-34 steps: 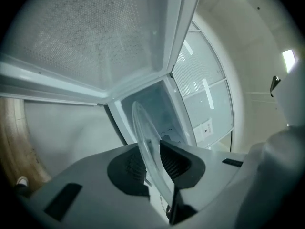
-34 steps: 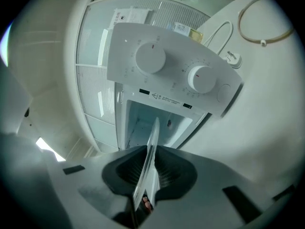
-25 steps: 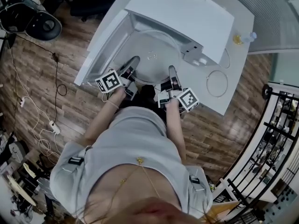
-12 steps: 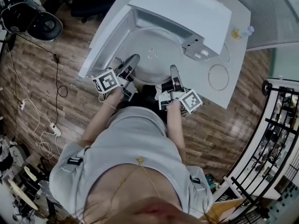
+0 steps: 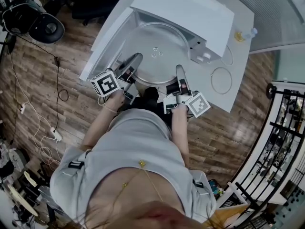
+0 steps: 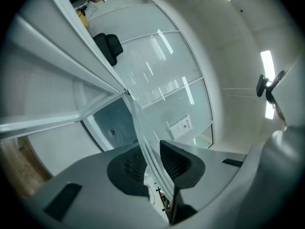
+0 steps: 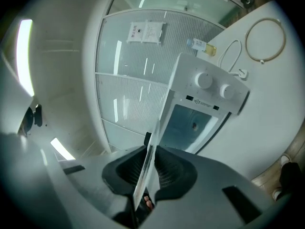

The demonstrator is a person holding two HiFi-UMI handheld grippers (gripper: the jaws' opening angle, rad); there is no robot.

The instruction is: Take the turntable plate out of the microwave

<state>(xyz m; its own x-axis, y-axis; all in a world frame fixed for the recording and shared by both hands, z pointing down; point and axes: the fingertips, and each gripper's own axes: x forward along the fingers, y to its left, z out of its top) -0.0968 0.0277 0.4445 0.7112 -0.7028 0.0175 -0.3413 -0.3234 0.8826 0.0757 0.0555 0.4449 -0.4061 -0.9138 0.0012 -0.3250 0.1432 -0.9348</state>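
a: start closest in. what are the two hands doing?
b: each holds a gripper. the left gripper (image 6: 150,159) has its fingers (image 6: 178,163) closed on the near-left rim of the turntable plate (image 5: 155,49). its own view shows the glass edge pinched between them.
a: and the other one?
b: much the same. the right gripper (image 7: 150,168) has its fingers (image 7: 174,171) clamped on the near-right rim, with the thin glass running straight up between them.
a: so where is the plate?
b: it is carried between the two grippers, roughly level, at the open front of the microwave (image 5: 190,8). whether its far edge is inside the cavity i cannot tell.
a: and the door?
b: the door (image 5: 106,42) is swung wide open on the left side.
a: anything else on the table (image 5: 240,70)?
b: a thin ring (image 5: 220,80) lies flat to the right of the microwave, close to the table's near edge. farther off, a small bottle (image 5: 244,34) sits by the table's right edge, toward its far corner.
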